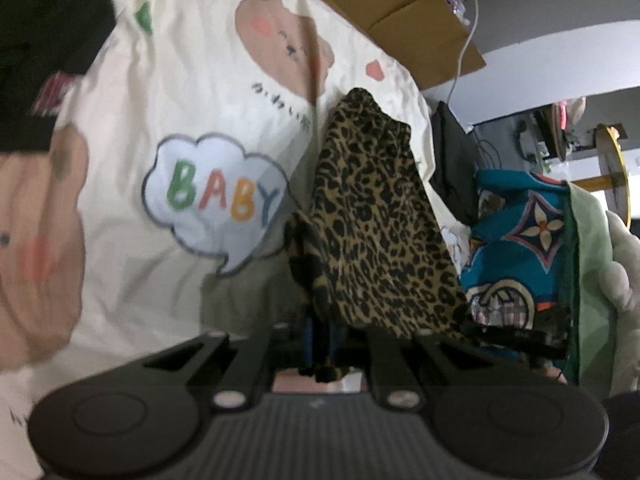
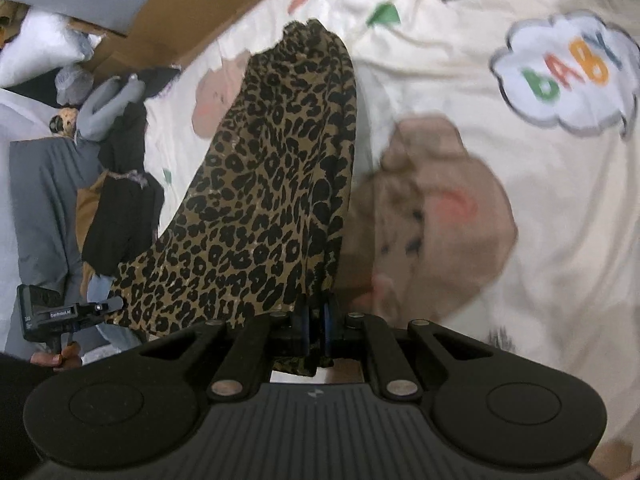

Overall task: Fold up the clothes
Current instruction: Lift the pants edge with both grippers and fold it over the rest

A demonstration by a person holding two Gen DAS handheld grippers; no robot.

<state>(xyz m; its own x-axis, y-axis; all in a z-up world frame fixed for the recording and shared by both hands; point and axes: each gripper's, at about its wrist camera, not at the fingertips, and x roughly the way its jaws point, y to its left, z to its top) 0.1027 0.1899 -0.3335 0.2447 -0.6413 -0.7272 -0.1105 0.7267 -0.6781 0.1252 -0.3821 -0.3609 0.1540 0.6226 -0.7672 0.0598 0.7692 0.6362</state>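
- leopard-print garment (image 1: pixel 372 216) held up over cream cartoon bedsheet (image 1: pixel 160 100), long axis running away from both cameras, far end gathered and narrow
- left gripper (image 1: pixel 320 336) clenched on its near edge
- right gripper (image 2: pixel 316 320) clenched on near edge too (image 2: pixel 264 184)
- cardboard box (image 1: pixel 400 4) beyond sheet, clothes pile (image 1: pixel 516 232) beside the garment

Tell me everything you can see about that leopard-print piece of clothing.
The leopard-print garment is thin, soft-looking fabric, tan with black spots, its far end gathered and bunched. It is stretched out lengthwise above a cream cartoon-bear bedsheet. Both grippers are shut on its near edge: the left gripper and the right gripper, each pinching a fold between blue pads. What kind of garment it is cannot be told.
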